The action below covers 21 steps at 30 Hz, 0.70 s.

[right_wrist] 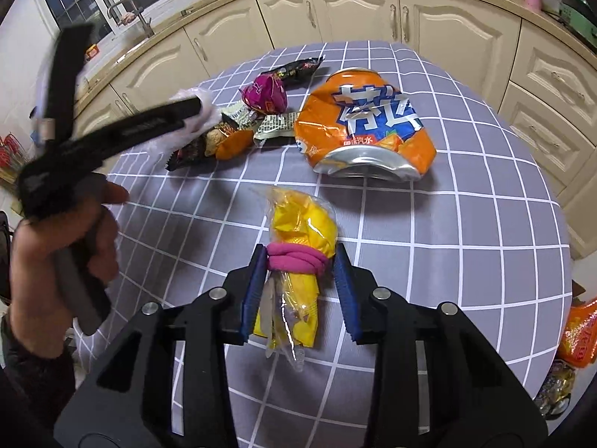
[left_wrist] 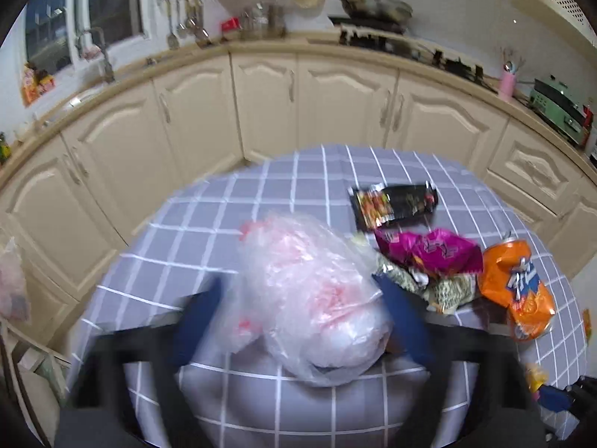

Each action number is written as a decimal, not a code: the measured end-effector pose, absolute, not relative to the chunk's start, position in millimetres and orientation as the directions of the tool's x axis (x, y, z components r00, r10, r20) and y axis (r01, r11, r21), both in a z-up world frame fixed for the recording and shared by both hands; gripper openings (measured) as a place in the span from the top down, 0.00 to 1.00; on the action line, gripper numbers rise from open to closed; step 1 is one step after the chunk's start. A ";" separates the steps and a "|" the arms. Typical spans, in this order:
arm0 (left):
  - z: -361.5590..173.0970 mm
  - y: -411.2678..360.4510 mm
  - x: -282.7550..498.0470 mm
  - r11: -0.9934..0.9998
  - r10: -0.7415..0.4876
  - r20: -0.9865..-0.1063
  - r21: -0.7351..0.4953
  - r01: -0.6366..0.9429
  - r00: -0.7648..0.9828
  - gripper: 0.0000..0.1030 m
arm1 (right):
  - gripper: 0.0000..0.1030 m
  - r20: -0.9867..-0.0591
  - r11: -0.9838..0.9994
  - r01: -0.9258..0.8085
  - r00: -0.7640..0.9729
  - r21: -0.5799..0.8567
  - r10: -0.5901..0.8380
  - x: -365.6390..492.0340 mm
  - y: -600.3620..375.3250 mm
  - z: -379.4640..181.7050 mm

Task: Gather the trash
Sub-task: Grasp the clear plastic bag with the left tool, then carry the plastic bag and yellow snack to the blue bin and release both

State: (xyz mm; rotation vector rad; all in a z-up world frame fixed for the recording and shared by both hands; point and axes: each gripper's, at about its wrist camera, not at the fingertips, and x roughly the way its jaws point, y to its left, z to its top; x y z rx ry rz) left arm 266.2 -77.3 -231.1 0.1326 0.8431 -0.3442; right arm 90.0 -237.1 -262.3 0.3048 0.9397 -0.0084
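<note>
Left gripper (left_wrist: 302, 295): we see its blue fingers (left_wrist: 405, 321) clasped on a clear plastic bag (left_wrist: 313, 298), motion-blurred, which hides the tablecloth (left_wrist: 224, 201) beyond. Right gripper (right_wrist: 298, 261): its pads squeeze a yellow bundle (right_wrist: 302, 224) at its pink band (right_wrist: 296, 259); the bundle's near end is cut off by the fingers. Farther off lie a crushed orange can (right_wrist: 363, 127) and, to its left, wrappers (right_wrist: 238, 127). A hand (right_wrist: 63, 261) grips the left tool's handle.
</note>
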 end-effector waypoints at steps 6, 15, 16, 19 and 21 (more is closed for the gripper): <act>-221.9 -48.0 253.4 0.938 -0.290 -0.712 -0.080 0.337 0.640 0.62 | 0.65 -0.754 0.937 0.128 0.633 0.326 0.176 78.8 -249.2 -250.4; -183.2 -9.1 200.7 0.938 -0.321 -0.604 -0.096 0.333 0.730 0.62 | 0.65 -0.656 0.910 0.115 0.729 0.397 0.194 49.9 -280.4 -225.5; -180.0 -9.2 194.7 0.935 -0.333 -0.599 -0.107 0.339 0.729 0.62 | 0.65 -0.648 0.906 0.118 0.736 0.407 0.196 46.4 -284.1 -225.0; -170.4 -16.0 178.2 0.921 -0.370 -0.583 -0.128 0.368 0.723 0.62 | 0.65 -0.631 0.894 0.134 0.753 0.428 0.189 35.8 -298.9 -223.6; -163.5 -26.5 166.2 0.907 -0.402 -0.572 -0.140 0.398 0.715 0.62 | 0.65 -0.610 0.882 0.141 0.769 0.450 0.188 26.6 -311.9 -221.2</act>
